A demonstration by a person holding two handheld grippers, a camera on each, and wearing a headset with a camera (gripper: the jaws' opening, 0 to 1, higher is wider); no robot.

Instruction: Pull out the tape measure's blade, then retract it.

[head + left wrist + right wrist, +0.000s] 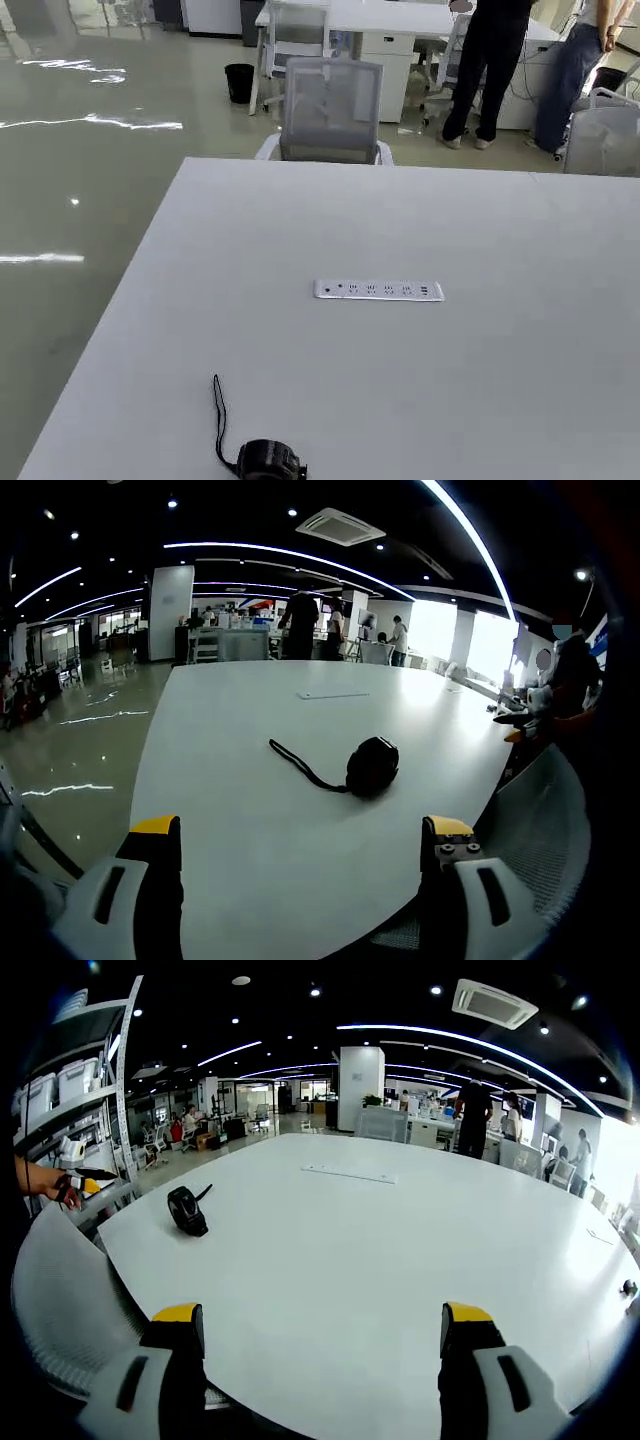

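Note:
A black tape measure [270, 461] with a black wrist strap [218, 410] lies near the front edge of the white table [400, 230]. The left gripper view has the tape measure [372, 765] ahead of my left gripper [300, 840], whose yellow-tipped jaws stand wide apart with nothing between them. My right gripper [325, 1325] is open too, held over the table's near edge, and the tape measure [187, 1209] lies well off to its left.
A white power strip [378, 291] lies at the table's middle. A grey mesh chair [328, 110] stands at the far edge. People stand by desks at the back right. A black bin [239, 82] sits on the shiny floor to the left.

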